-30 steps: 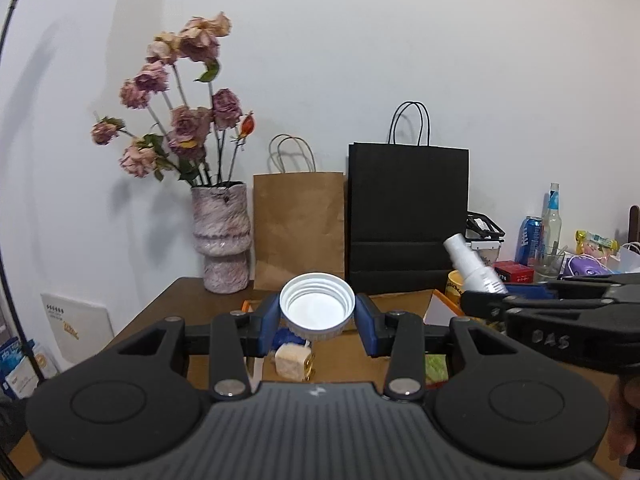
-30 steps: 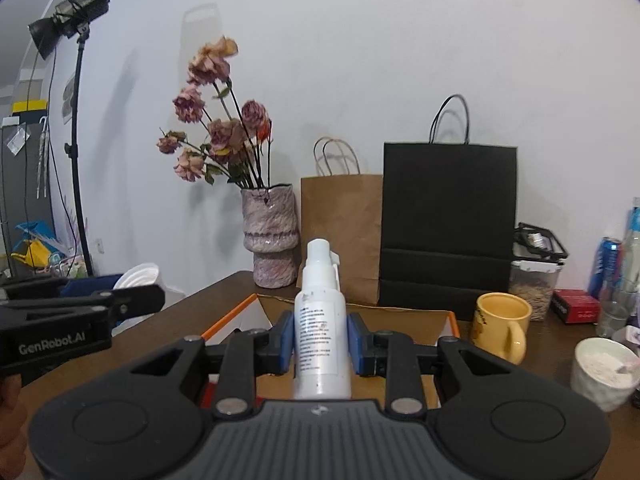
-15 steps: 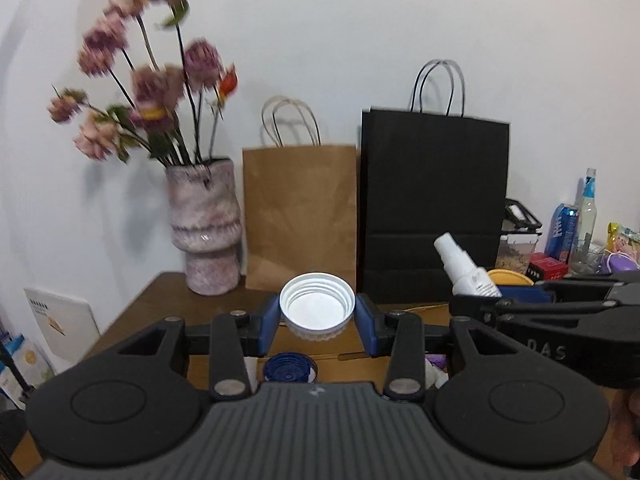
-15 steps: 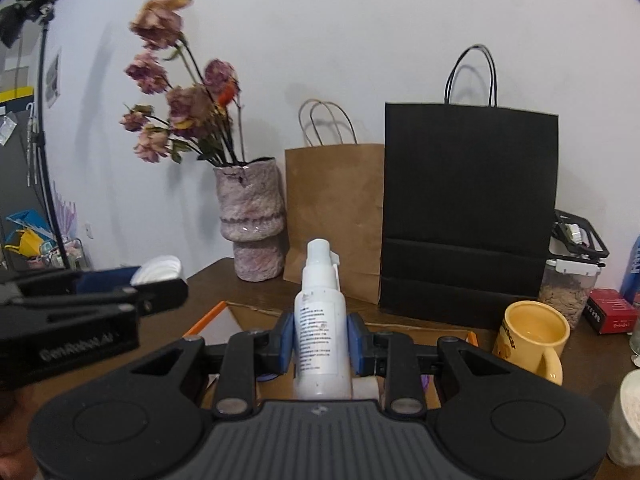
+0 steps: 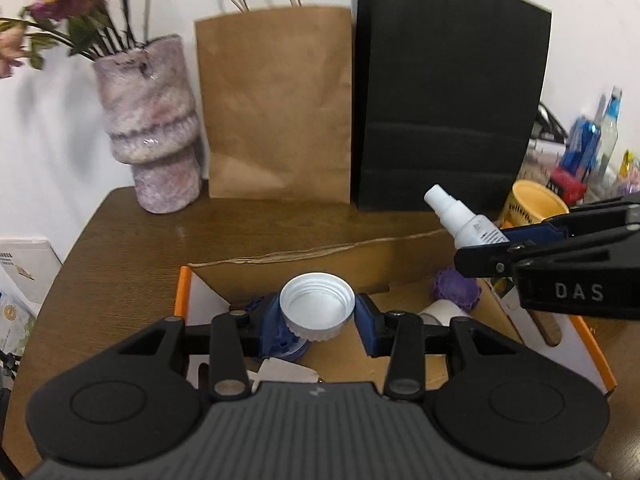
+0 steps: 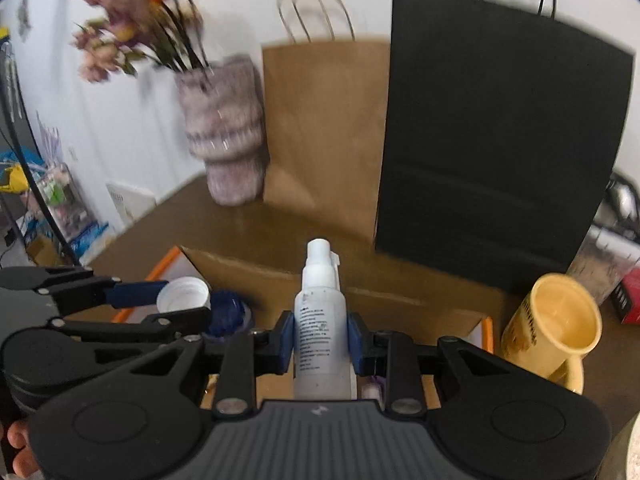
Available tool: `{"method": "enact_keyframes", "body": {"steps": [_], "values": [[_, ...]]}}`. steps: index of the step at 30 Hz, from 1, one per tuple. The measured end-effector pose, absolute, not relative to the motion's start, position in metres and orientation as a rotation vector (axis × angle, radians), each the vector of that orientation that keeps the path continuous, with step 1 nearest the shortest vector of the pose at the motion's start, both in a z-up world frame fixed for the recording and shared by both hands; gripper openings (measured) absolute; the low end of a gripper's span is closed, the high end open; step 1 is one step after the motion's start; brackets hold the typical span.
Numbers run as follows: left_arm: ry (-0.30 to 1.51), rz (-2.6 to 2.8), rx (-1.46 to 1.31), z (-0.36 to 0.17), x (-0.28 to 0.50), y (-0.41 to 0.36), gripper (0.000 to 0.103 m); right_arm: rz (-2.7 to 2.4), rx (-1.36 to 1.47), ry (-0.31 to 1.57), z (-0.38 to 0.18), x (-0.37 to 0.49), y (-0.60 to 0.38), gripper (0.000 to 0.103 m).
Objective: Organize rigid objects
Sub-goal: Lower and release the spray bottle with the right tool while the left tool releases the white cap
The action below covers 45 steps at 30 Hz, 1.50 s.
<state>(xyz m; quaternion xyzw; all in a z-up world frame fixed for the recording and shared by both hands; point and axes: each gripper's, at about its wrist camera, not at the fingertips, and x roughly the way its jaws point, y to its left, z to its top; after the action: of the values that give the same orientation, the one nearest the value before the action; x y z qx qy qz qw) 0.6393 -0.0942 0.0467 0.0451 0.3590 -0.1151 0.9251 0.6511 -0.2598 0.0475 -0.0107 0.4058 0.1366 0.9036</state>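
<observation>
Ribbed white cap (image 5: 317,306), hollow side up

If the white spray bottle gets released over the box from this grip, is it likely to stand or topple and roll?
Probably topple: the white plastic spray bottle is tall and narrow, held upright by the right gripper over the orange-edged cardboard box. Its round body would likely roll. It looks rigid and light, so breakage seems unlikely.

A white wall (image 5: 80,152) stands behind a brown wooden table (image 5: 132,240). At the table's back edge stand a mottled pink vase (image 5: 150,124) of dried flowers, a brown paper bag (image 5: 276,104) and a black paper bag (image 5: 448,104), side by side.
</observation>
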Motion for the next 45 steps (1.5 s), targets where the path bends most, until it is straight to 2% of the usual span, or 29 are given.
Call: {"method": "enact_keyframes", "body": {"steps": [8,26,27,28,29,33,38,40,42,45], "values": [[0.931,-0.312,0.092,0.036,0.672,-0.098,0.041,0.331,0.024,1.089,0.018,0.688,-0.254,0.027],[1.038,-0.264,0.102,-0.01,0.698,-0.108,0.041,0.306,0.048,1.132,-0.019,0.714,-0.231,0.028],[1.034,-0.258,0.115,-0.012,0.698,-0.11,0.044,0.303,0.041,1.129,-0.021,0.715,-0.229,0.028],[1.03,-0.257,0.118,-0.013,0.698,-0.111,0.053,0.301,0.044,1.132,-0.023,0.716,-0.228,0.028],[1.03,-0.261,0.114,-0.014,0.698,-0.112,0.054,0.302,0.049,1.135,-0.025,0.718,-0.228,0.028],[1.024,-0.245,0.128,-0.017,0.7,-0.115,0.055,0.298,0.052,1.131,-0.029,0.72,-0.23,0.028],[1.034,-0.247,0.1,-0.018,0.701,-0.114,0.062,0.296,0.051,1.114,-0.026,0.718,-0.233,0.03],[1.029,-0.243,0.096,-0.014,0.699,-0.114,0.067,0.298,0.053,1.106,-0.02,0.714,-0.234,0.032],[1.014,-0.241,0.103,-0.007,0.695,-0.113,0.067,0.295,0.05,1.092,-0.012,0.709,-0.236,0.04],[0.993,-0.228,0.106,0.008,0.687,-0.11,0.067,0.286,0.046,1.068,0.003,0.7,-0.24,0.042]]}}
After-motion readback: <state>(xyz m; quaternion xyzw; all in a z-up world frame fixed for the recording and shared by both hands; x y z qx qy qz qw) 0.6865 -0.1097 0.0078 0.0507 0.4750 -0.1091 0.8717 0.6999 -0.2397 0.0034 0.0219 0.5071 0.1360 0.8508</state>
